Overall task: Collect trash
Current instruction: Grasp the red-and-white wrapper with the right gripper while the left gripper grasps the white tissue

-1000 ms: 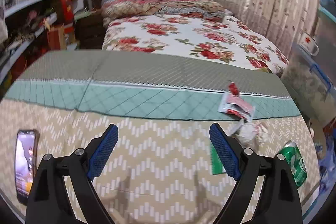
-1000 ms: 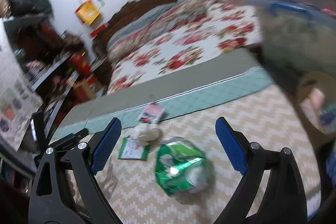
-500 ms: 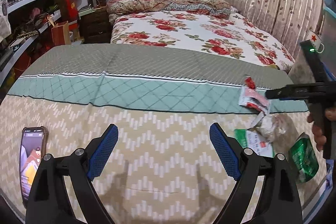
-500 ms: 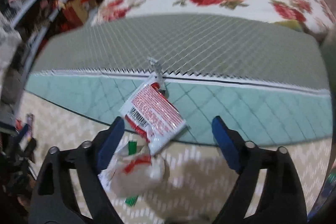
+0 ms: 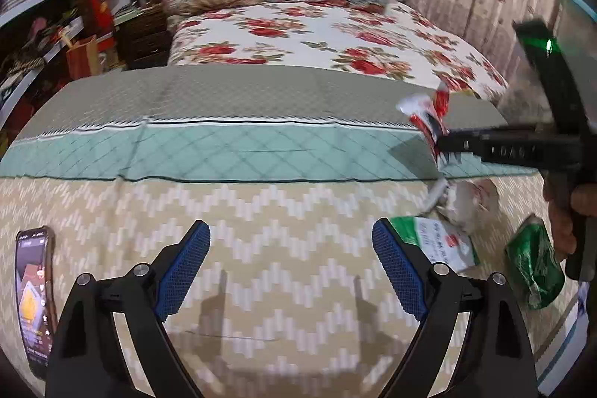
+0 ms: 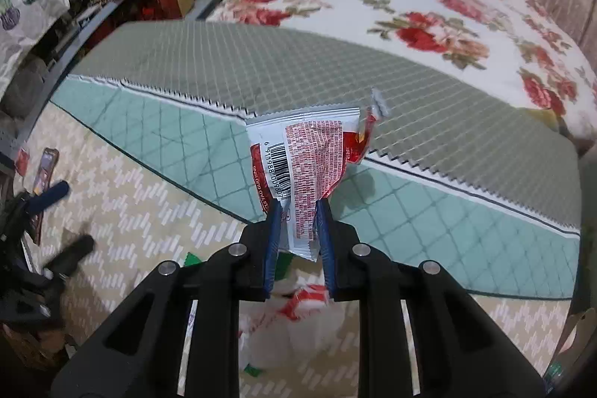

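1. Step in hand: first pickup. Right claw (image 6: 297,211) is pinching a red-and-white wrapper (image 6: 306,155) by its lower end; the wrapper stands up ahead of the pads, barcode side toward the camera, and appears lifted off the tabletop (image 6: 149,204).
2. Left claw (image 5: 291,267): spread wide, nothing between the pads, low over bare zigzag cloth.
3. Trash left on the tabletop, all to the right of the left claw:
   - crumpled white bag (image 5: 470,200), ahead and right, directly under the right claw;
   - green packet (image 5: 436,241), just beside the right pad;
   - crushed green can (image 5: 533,267), farther right, near the tabletop edge.
4. Not trash: phone (image 5: 33,290), far left of the left claw, screen lit.
5. Bin: none visible in either view; drop point cannot be told.
6. Next move, as judged: carry the wrapper to whatever receptacle serves and release it there. The grip is on a thin, limp end, so a quick swing might let it slip.
7. Left claw is best placed for the green packet; a flat packet on cloth calls for a low, edge-on pinch.
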A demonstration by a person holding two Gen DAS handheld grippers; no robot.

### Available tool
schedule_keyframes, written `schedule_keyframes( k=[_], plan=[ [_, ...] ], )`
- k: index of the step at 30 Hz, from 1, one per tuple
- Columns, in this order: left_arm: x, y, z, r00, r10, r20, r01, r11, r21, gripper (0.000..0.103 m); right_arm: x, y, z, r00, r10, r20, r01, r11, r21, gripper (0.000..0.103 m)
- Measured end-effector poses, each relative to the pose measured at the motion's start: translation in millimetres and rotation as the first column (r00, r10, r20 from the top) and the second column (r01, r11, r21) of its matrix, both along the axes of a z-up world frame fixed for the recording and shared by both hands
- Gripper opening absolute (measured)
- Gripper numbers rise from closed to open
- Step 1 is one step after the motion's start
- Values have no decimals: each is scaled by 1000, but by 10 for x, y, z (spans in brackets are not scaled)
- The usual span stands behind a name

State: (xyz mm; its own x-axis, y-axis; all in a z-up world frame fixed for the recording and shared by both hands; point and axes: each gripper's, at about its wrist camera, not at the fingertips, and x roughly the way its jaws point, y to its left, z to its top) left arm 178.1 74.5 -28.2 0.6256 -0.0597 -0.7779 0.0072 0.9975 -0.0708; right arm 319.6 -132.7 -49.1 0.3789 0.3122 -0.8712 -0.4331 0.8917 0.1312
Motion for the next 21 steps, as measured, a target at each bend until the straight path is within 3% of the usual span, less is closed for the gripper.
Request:
schedule_keyframes(
  k=[2, 3, 6, 10, 13, 14, 15, 17, 18, 20, 21],
  plan=[
    [12, -163, 11, 999, -45, 2, 45, 999, 3, 85, -91, -110, 88, 1000, -19, 20, 18, 999, 32, 21],
    [17, -247, 19, 998, -69, 3, 69, 998, 2, 85, -136, -173, 134, 999, -29, 31, 28, 999, 45, 13],
    [47, -596, 71, 987, -161, 19, 161, 987, 13, 85, -191, -321, 244, 996, -68, 56, 63, 994, 85, 13],
    [136, -1188, 86, 953, -299, 53, 293, 951, 98, 85, -342, -654, 358, 989, -123, 81, 112, 985, 133, 13],
    [280, -1515, 0, 935, -353, 39, 343, 925, 162, 84, -490, -925, 395, 986, -150, 79, 137, 979, 149, 13],
    [323, -1617, -56, 929, -370, 24, 360, 915, 184, 78, -516, -992, 399, 984, -161, 78, 148, 977, 154, 16],
    [366, -1690, -118, 922, -387, 3, 379, 905, 196, 55, -551, -1115, 389, 980, -188, 71, 175, 971, 163, 16],
    [463, -1786, -240, 906, -418, -68, 424, 890, 167, 33, -571, -1274, 358, 974, -224, 46, 212, 960, 185, 17],
    [462, -1768, -218, 909, -414, -58, 417, 894, 161, 29, -575, -1333, 342, 971, -235, 35, 224, 955, 196, 22],
    [452, -1658, -62, 912, -411, -20, 410, 903, 130, 28, -559, -1499, 311, 962, -272, 4, 263, 934, 242, 57],
    [415, -1579, 27, 914, -405, 6, 402, 909, 109, 28, -560, -1553, 310, 958, -288, 3, 277, 924, 265, 88]
  ],
)
